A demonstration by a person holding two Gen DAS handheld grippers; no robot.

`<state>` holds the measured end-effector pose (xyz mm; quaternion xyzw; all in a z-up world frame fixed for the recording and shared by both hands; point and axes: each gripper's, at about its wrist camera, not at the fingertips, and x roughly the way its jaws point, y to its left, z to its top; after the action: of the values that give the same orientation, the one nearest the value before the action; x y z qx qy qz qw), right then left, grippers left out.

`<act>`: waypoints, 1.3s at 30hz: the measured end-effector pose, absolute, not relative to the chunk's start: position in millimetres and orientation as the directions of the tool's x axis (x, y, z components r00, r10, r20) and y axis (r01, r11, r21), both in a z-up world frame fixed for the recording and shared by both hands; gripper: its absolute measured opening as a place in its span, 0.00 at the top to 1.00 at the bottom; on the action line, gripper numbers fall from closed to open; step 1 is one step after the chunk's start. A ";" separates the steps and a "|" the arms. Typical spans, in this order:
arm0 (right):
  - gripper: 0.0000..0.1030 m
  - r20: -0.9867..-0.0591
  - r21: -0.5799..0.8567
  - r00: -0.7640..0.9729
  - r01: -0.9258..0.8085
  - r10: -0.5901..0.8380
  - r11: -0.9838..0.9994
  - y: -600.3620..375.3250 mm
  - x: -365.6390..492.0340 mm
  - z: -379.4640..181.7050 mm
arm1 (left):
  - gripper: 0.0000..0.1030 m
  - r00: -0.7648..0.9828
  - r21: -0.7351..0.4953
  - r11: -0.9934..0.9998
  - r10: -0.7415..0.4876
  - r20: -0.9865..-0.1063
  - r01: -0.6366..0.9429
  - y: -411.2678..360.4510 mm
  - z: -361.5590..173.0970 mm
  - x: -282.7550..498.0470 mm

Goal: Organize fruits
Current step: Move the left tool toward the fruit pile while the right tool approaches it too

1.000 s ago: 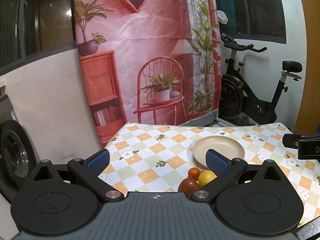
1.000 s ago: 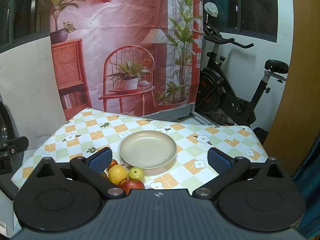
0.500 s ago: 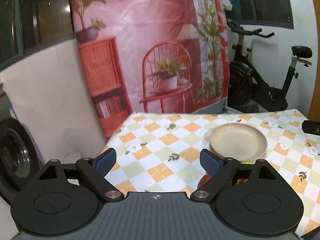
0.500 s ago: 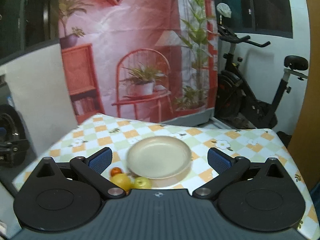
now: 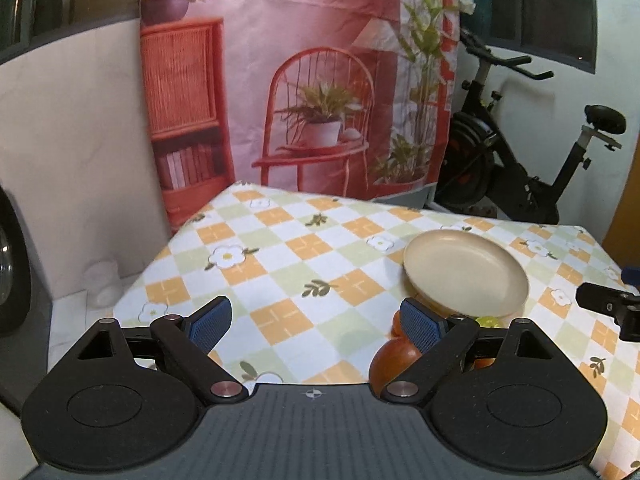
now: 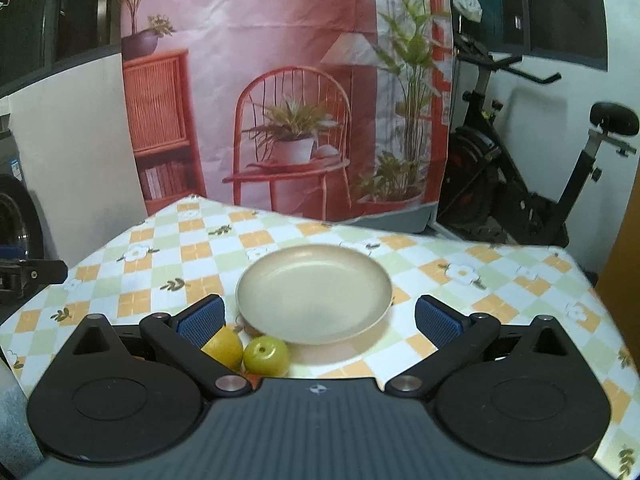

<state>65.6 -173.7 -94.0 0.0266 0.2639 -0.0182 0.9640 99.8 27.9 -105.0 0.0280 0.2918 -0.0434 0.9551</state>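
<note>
An empty beige plate (image 5: pixel 466 276) (image 6: pixel 314 300) sits on the checked tablecloth (image 5: pixel 280 272). Fruits lie bunched at its near left rim. In the right wrist view a yellow citrus (image 6: pixel 224 346) and a green apple (image 6: pixel 266 356) show just in front of the left finger. In the left wrist view a red apple (image 5: pixel 390 360) and a small orange (image 5: pixel 396 320) are partly hidden behind the right finger, and the green apple (image 5: pixel 488 321) peeks out. My left gripper (image 5: pixel 316 320) and my right gripper (image 6: pixel 318 320) are both open and hold nothing.
An exercise bike (image 5: pixel 520 184) (image 6: pixel 520 192) stands behind the table on the right. A printed pink backdrop (image 5: pixel 300 80) hangs at the back. A washing machine (image 5: pixel 8 280) is beyond the table's left edge. Each gripper shows at the edge of the other's view.
Both grippers have sunk toward the table and come closer to the plate. The fruits now sit lower in both views. The left jaws have narrowed a little.
</note>
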 end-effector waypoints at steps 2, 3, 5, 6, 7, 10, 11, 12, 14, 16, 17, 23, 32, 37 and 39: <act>0.00 -0.519 0.059 0.855 0.060 -0.020 0.996 -175.9 64.4 -100.5 | 0.10 0.824 0.052 0.995 -0.040 -0.566 0.084 26.2 -108.7 99.7; 0.00 -0.527 0.062 0.849 0.065 -0.023 0.996 -176.4 64.9 -103.2 | 0.10 0.827 0.069 0.994 -0.030 -0.561 0.083 24.4 -110.0 99.1; 0.00 -0.559 0.069 0.829 0.066 -0.016 0.995 -179.2 63.0 -109.1 | 0.10 0.836 0.098 0.992 -0.016 -0.548 0.084 21.2 -112.0 97.3; 0.00 -0.572 0.074 0.820 0.069 -0.014 0.995 -180.0 63.5 -111.5 | 0.10 0.838 0.104 0.991 -0.015 -0.545 0.086 20.3 -113.0 96.7; 0.00 -0.576 0.089 0.818 0.069 -0.005 0.994 -182.3 62.3 -113.6 | 0.10 0.839 0.103 0.991 -0.018 -0.544 0.088 19.9 -113.6 95.4; 0.00 -0.586 0.115 0.810 0.074 0.007 0.991 -186.6 61.7 -116.7 | 0.10 0.830 0.063 0.992 -0.053 -0.556 0.105 22.0 -116.3 92.9; 0.00 -0.587 0.111 0.810 0.074 0.005 0.991 -186.7 60.8 -116.7 | 0.10 0.825 0.053 0.993 -0.060 -0.562 0.108 22.9 -117.6 93.7; 0.00 -0.582 0.106 0.813 0.071 0.004 0.992 -186.1 59.1 -116.7 | 0.10 0.824 0.060 0.993 -0.053 -0.564 0.105 22.5 -119.7 93.7; 0.00 -0.568 0.095 0.823 0.055 0.009 0.994 -183.6 55.5 -116.9 | 0.10 0.824 0.096 0.991 -0.023 -0.566 0.094 20.1 -123.8 93.5; 0.00 -0.563 0.086 0.826 0.041 0.015 0.995 -180.8 53.1 -118.0 | 0.10 0.820 0.116 0.990 0.002 -0.572 0.078 20.5 -126.0 92.4; 0.00 -0.563 0.087 0.826 0.032 0.023 0.996 -179.9 52.2 -118.9 | 0.10 0.816 0.114 0.991 0.006 -0.578 0.074 21.8 -126.3 92.5; 0.00 -0.577 0.082 0.815 -0.010 0.055 0.997 -173.6 49.8 -123.2 | 0.10 0.787 0.098 0.991 -0.008 -0.617 0.087 21.6 -130.6 85.8; 0.01 -0.591 0.076 0.805 -0.013 0.056 0.997 -173.4 38.0 -123.0 | 0.10 0.740 0.031 0.994 -0.055 -0.671 0.102 26.5 -140.3 80.4; 0.03 -0.597 0.080 0.799 -0.025 0.069 0.996 -173.4 28.0 -122.5 | 0.10 0.731 0.013 0.990 -0.096 -0.676 0.142 21.2 -142.8 72.9; 0.03 -0.599 0.081 0.797 -0.031 0.074 0.996 -172.7 24.8 -122.6 | 0.11 0.732 0.013 0.989 -0.102 -0.673 0.150 19.1 -142.4 71.1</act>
<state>24.8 -172.7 -122.6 0.0335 0.3173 0.0276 0.9473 71.1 19.1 -142.4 0.0333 0.3595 -0.0677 0.9301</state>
